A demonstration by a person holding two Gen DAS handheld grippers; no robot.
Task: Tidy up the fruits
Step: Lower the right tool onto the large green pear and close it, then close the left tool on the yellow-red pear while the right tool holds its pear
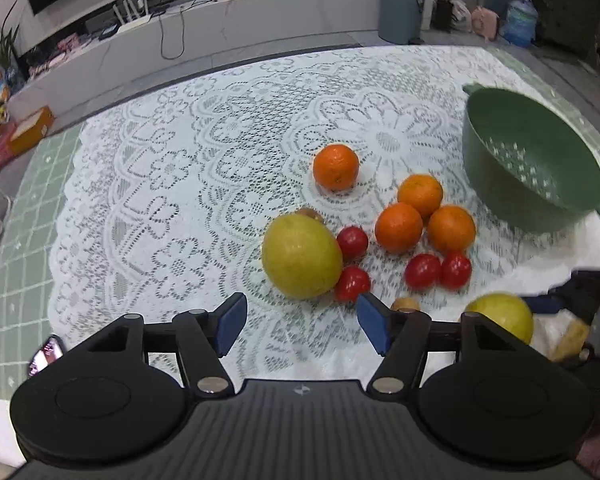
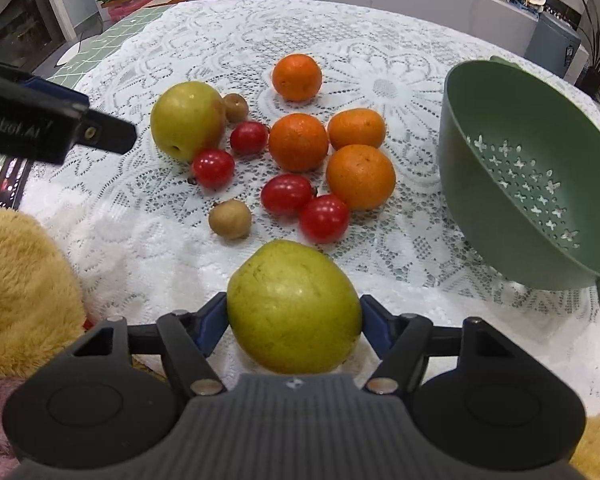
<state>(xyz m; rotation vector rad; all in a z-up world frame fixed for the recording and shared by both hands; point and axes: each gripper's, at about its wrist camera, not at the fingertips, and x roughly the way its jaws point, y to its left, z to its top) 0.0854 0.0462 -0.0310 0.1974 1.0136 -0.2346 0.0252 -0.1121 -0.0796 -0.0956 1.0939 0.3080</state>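
My right gripper is shut on a yellow-green pear near the table's front edge; this pear also shows in the left wrist view. My left gripper is open and empty, just in front of a second pear, which also shows in the right wrist view. Several oranges, several red tomatoes and small brown fruits lie on the lace cloth. A green colander stands empty at the right, also seen in the left wrist view.
The table carries a white lace cloth over a green checked cover. A yellow plush sleeve is at the left. A phone lies near the front left edge. A grey bin stands beyond the table.
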